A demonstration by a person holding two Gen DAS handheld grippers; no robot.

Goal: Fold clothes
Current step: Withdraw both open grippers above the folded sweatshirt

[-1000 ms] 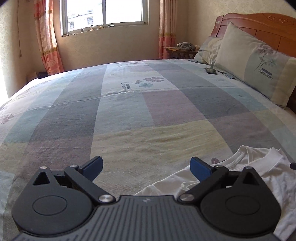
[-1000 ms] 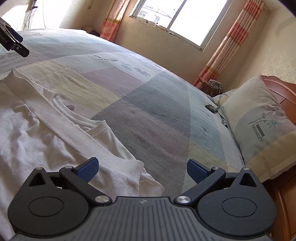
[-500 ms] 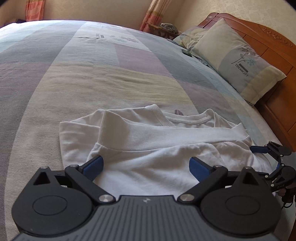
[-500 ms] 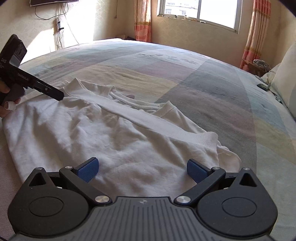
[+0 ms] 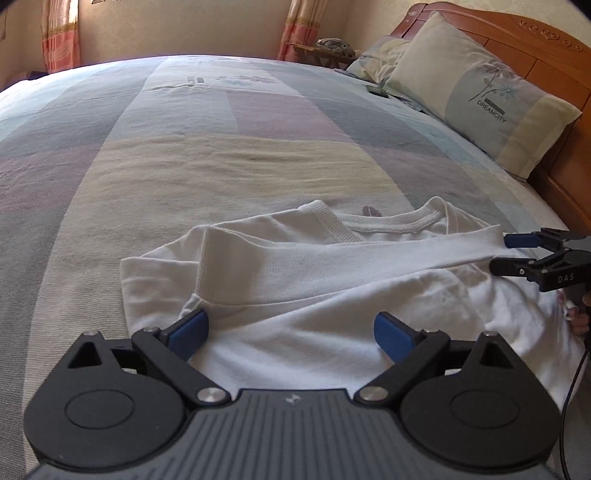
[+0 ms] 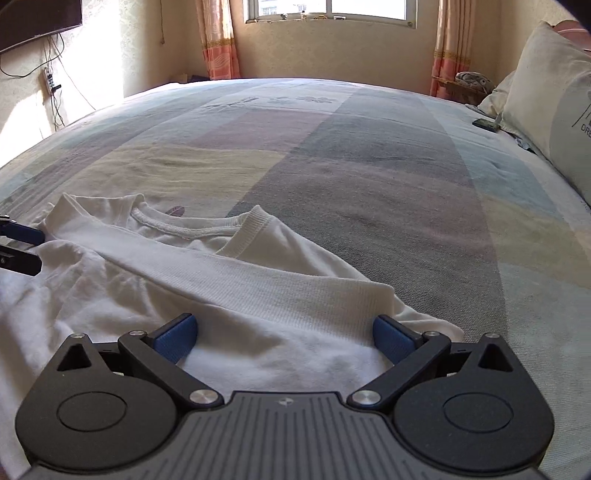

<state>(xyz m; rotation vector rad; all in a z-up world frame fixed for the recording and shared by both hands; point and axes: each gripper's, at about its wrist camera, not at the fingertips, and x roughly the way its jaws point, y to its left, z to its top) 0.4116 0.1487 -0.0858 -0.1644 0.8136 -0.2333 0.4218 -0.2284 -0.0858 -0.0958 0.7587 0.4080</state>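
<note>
Two grippers: left gripper (image 5: 290,332) and right gripper (image 6: 286,334) both spread wide, holding nothing.
Shirt (image 5: 332,295): white, partly folded on bed (image 5: 221,155).
Advice: pinch both hem corners evenly, fold level.

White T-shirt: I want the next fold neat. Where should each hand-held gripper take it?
Judging by its pose, pinch the two ends of the folded-over ribbed band on the white T-shirt, left hand-held gripper near, right hand-held gripper near, approaching low from the near edge.

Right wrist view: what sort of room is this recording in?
A bedroom, most likely in a home: a wide bed with a pillow at its head, and a curtained window behind it.
</note>
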